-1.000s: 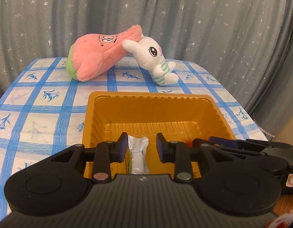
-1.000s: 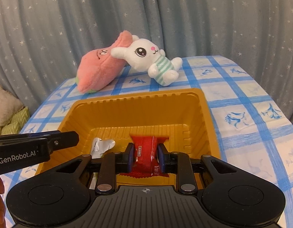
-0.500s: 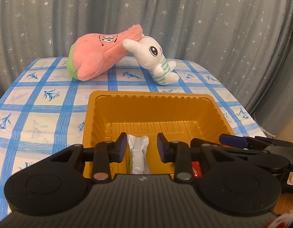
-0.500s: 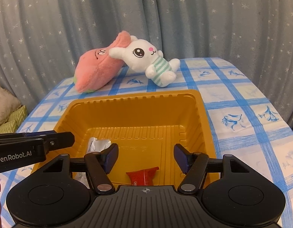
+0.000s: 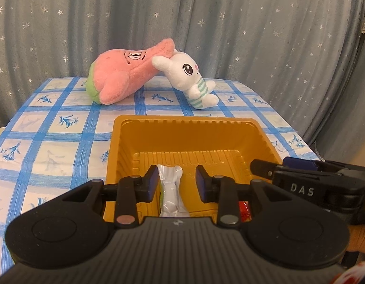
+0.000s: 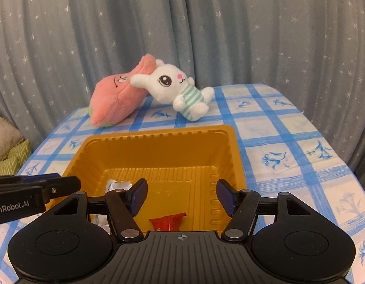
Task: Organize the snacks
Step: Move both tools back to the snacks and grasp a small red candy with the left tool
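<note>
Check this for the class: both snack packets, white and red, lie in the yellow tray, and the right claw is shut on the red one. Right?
Not quite. The right claw is open, with the red packet lying loose below it in the yellow tray, as the right wrist view shows. The white packet is in the tray too.

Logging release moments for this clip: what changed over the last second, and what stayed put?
The right gripper opened its fingers and let go of the red foil snack packet, now lying in the golden plastic tray. The left gripper, white snack wrapper and plush toys stayed put.
</note>
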Tool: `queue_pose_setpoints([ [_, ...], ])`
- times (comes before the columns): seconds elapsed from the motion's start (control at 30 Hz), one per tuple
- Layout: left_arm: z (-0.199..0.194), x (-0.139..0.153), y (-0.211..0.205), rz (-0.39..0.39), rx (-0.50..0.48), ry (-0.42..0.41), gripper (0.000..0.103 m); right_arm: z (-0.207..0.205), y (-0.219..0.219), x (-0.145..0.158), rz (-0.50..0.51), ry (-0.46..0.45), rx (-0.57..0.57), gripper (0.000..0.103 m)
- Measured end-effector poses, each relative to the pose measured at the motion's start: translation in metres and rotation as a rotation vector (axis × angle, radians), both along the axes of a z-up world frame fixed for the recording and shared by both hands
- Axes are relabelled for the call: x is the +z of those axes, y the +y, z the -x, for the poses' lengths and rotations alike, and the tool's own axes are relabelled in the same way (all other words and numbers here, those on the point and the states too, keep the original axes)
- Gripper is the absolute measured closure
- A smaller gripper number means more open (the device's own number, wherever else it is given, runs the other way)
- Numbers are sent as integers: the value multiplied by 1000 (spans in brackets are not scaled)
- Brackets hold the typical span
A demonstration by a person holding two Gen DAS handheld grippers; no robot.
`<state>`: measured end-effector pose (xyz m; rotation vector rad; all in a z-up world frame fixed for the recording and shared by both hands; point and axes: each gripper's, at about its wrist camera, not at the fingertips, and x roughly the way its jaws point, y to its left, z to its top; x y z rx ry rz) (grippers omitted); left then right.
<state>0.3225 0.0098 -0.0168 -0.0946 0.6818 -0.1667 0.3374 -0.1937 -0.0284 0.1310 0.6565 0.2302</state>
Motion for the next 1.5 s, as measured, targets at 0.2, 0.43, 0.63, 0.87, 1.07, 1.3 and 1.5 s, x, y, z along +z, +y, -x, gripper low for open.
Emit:
queue_pose_setpoints([
  [0.2, 33, 7, 1, 26, 5, -24, 69, 24, -13, 8, 10, -29, -9, 38],
  [0.43, 81, 10, 3, 32, -14, -41, 64, 68, -31, 20, 2, -64, -36, 38],
  [0.63, 131, 0, 9, 35, -23, -38, 61, 121, -44, 21, -9, -75, -60, 38],
  [0.87, 187, -24, 16, 50, -29, 4, 57, 182, -48, -2, -17, -21, -67, 38],
  [1.07, 221, -45, 7, 32, -118, 49, 57, 219, -46, -20, -4, 24, -48, 38],
  [1.3, 226, -57, -23, -20, -271, 42, 57, 239, -52, -46, 33, 81, -45, 38],
  [1.5, 215, -71, -49, -100, -391, 53, 58, 237, -60, -50, 20, 91, -69, 38],
])
